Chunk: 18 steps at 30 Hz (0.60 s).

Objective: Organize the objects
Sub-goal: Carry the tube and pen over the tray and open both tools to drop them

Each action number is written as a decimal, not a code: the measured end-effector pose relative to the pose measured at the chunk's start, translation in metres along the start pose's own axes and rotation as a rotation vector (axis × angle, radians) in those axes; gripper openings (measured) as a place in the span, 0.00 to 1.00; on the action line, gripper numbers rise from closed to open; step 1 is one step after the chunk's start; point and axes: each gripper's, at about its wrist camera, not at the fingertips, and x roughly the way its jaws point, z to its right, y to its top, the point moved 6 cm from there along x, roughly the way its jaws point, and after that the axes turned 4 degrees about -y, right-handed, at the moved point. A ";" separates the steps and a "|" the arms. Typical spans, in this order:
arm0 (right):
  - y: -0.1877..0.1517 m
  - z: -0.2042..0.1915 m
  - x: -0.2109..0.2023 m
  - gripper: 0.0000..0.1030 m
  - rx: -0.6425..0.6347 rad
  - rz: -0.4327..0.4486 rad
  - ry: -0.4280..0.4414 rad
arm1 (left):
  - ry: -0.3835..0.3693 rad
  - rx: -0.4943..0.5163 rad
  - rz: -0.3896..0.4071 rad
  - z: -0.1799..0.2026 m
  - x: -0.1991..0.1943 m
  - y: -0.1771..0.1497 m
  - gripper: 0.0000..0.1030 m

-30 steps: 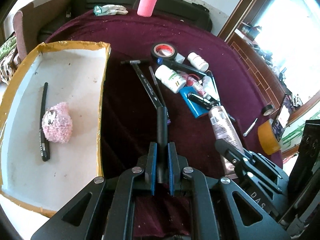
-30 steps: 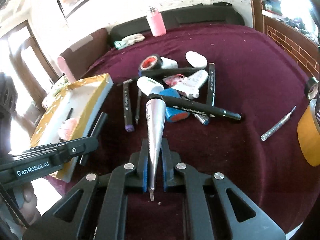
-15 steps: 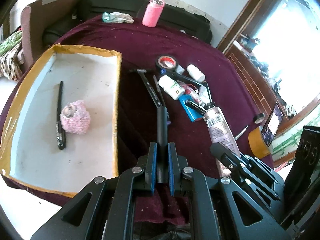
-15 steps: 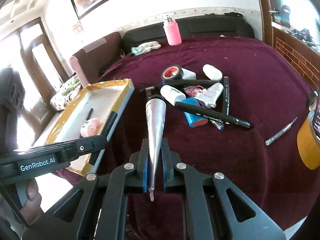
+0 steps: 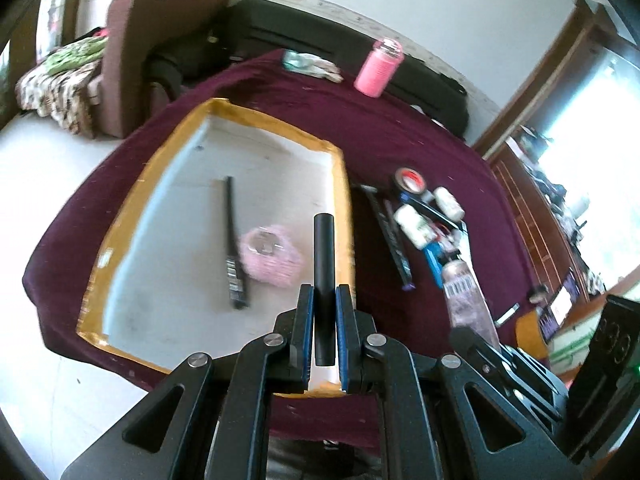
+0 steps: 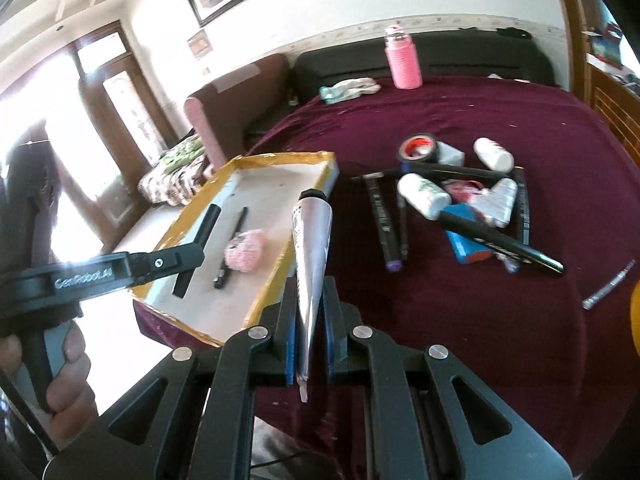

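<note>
Left claw (image 5: 324,316) clamped on a black marker (image 5: 323,264), blue pads tight on its barrel. Marker hangs in the air over the near right part of the yellow-edged tray (image 5: 340,176), cap end pointing away from the holder.

Right claw (image 6: 310,320) clamped on a silver tube (image 6: 311,248), gripped at the flat crimped end; capped end juts forward, just above the tray's right wall, at the tray's near corner.

Tray sits on the left side of the table, on a maroon cloth (image 6: 460,320). Inside: a thin black pen (image 5: 232,248) and, just beside it, a pink fuzzy thing (image 5: 272,258).

Loose pile to the right of the tray, well apart from it: roll of black tape (image 6: 418,146), two white bottles (image 6: 424,196), a blue box (image 6: 466,244), several dark pens, all blurred in the left view. Small silver tool (image 6: 610,290) lies alone, farther right.

Pink bottle (image 6: 402,60) stands upright at the far edge. A hand (image 6: 68,380) grips the left tool's handle.
</note>
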 end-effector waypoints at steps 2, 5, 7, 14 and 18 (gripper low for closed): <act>0.000 -0.007 0.005 0.08 -0.012 -0.011 0.019 | 0.017 -0.015 -0.003 -0.010 0.003 0.003 0.08; 0.000 -0.016 0.014 0.08 -0.029 -0.030 0.054 | 0.052 -0.035 -0.015 -0.025 0.010 0.007 0.08; 0.001 -0.021 0.023 0.08 -0.038 -0.053 0.073 | 0.068 -0.053 -0.024 -0.037 0.014 0.010 0.08; 0.017 -0.033 0.063 0.08 -0.031 -0.117 0.120 | 0.110 -0.079 -0.040 -0.063 0.026 0.023 0.08; 0.031 -0.042 0.088 0.08 -0.029 -0.134 0.132 | 0.153 -0.074 -0.060 -0.075 0.035 0.030 0.08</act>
